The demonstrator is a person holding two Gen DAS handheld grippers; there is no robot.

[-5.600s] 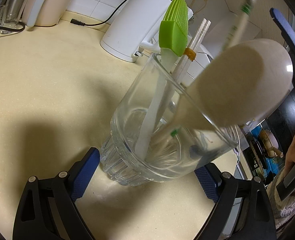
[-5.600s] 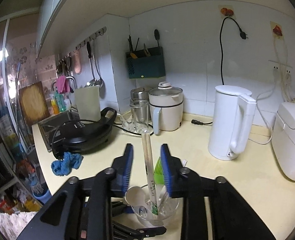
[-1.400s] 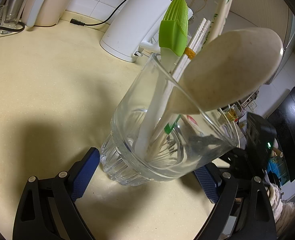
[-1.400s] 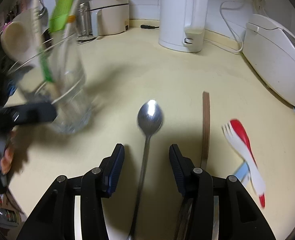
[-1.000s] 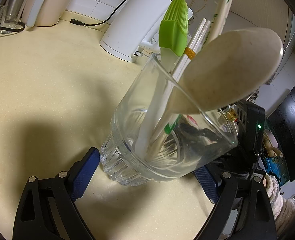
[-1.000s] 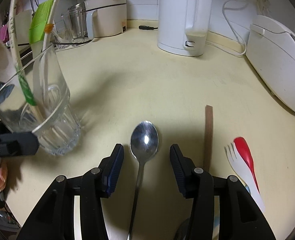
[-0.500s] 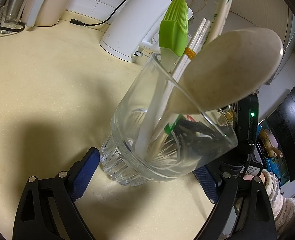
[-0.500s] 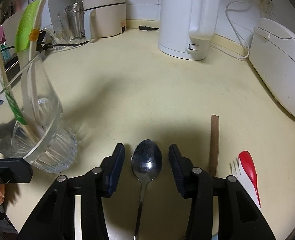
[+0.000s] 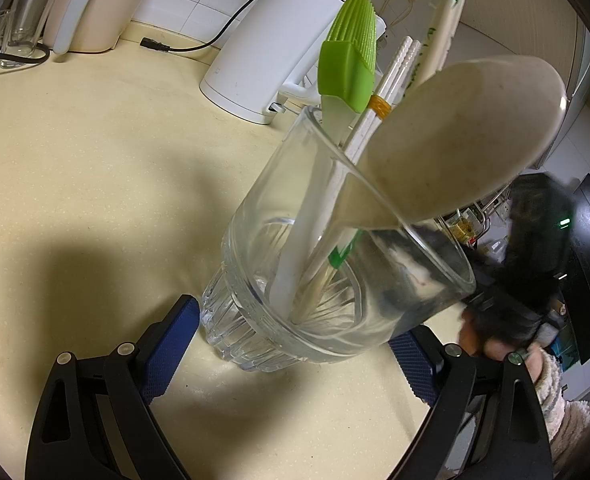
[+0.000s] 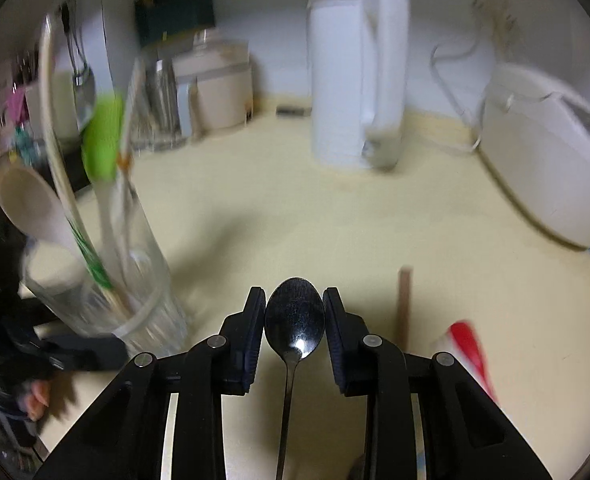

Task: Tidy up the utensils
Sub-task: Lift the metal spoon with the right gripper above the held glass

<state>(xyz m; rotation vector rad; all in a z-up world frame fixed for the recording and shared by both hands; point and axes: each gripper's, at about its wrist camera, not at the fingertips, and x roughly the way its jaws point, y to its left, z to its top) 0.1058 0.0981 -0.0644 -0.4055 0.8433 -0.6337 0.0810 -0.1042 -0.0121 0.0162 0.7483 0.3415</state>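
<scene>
A clear ribbed glass [image 9: 255,300] stands on the cream counter, my left gripper [image 9: 295,324] shut around its base. It holds a green silicone brush [image 9: 349,64], white chopsticks [image 9: 393,72], wrapped chopsticks [image 9: 443,20] and a beige spoon [image 9: 467,136]. In the right wrist view my right gripper [image 10: 295,300] has a metal spoon [image 10: 295,320] between its closing jaws. Both pads press on the edges of the spoon's bowl, and its handle runs back between the fingers. The glass [image 10: 135,280] stands to the left of that gripper.
A brown wooden stick [image 10: 405,304] and a red-and-white spork [image 10: 469,348] lie on the counter to the right of the spoon. A white kettle [image 10: 355,80], a rice cooker [image 10: 547,168] and a beige pot [image 10: 223,88] line the back wall.
My right gripper has closed its jaws on the metal spoon's bowl and risen and tilted up, so more of the back wall shows. The left gripper and glass have not moved.
</scene>
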